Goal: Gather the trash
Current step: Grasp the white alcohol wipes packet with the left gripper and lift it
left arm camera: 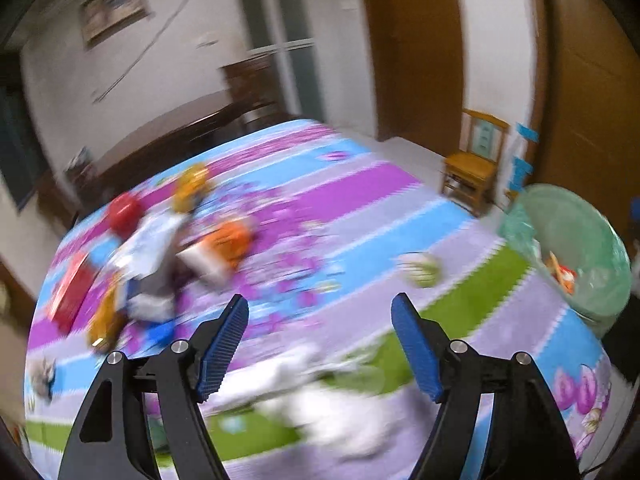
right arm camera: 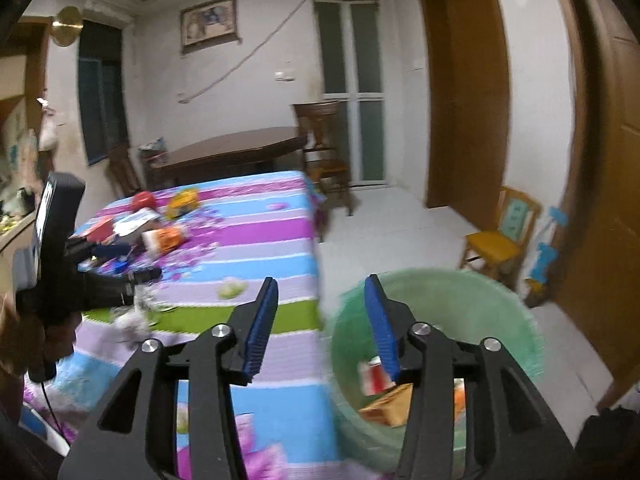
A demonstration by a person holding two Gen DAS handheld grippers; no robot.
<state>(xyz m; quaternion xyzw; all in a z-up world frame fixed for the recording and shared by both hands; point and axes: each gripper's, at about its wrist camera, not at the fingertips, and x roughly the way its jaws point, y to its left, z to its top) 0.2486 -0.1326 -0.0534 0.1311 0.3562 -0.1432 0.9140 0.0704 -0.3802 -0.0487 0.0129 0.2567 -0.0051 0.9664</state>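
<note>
over the bin, fingers parted and empty
right gripper (right arm camera: 320, 320) above green trash basket (right arm camera: 516, 308); left gripper (left arm camera: 320, 344) wide, empty, over counter (left arm camera: 400, 216): aim squarely at crumpled white paper (left arm camera: 340, 396).

Striped cloth-covered table (right arm camera: 280, 216) with litter scattered on it, a green bin on the floor beside it

The cloth ran in purple, blue, lilac and green bands; toward its far left lay a blurred heap: a red round thing (left arm camera: 125, 207), a yellow packet (left arm camera: 191, 187), an orange-and-white carton (left arm camera: 224, 246), a red flat pack (left arm camera: 70, 296) and white and blue wrappers (left arm camera: 150, 264). Apart from the heap a pale green crumpled ball (left arm camera: 420, 270) sat alone on a lilac band, and white crumpled paper (left arm camera: 320, 392) lay near the front edge. On the pale tiled floor (right arm camera: 380, 224) stood the green bin (right arm camera: 516, 320), just beside the table's corner, and a small yellow chair (right arm camera: 496, 244)
</note>
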